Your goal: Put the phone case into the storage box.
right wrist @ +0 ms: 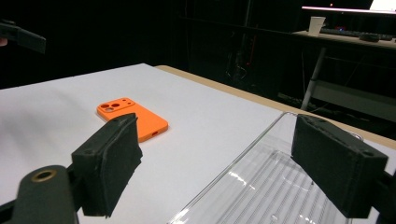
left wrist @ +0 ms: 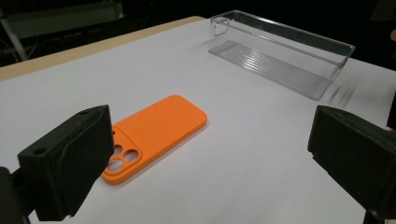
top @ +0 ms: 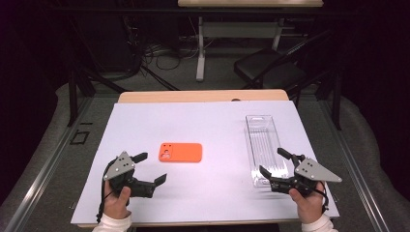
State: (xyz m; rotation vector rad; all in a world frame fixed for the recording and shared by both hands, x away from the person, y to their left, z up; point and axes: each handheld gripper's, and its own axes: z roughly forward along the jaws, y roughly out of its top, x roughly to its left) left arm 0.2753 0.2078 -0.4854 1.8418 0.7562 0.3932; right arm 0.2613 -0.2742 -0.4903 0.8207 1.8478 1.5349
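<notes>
Approaching the orange phone case (top: 180,152) squarely seems the way to do this step well: I judge the left gripper (top: 150,167) should straddle the case's short width and close gently before carrying it toward the clear tray (top: 262,145). From the high view, the case lies flat on the white sheet (top: 212,125), left of the tray and well apart from it; both hands rest low at the near edge, the left gripper near the case, the right gripper (top: 274,163) at the tray's near end, both spread wide and empty. Along the left gripper view, the case (left wrist: 156,135) sits just beyond the left jaw, the tray (left wrist: 280,53) farther off. Along the right gripper view, parted jaws flank the tray (right wrist: 261,182), the case (right wrist: 133,119) beyond.
</notes>
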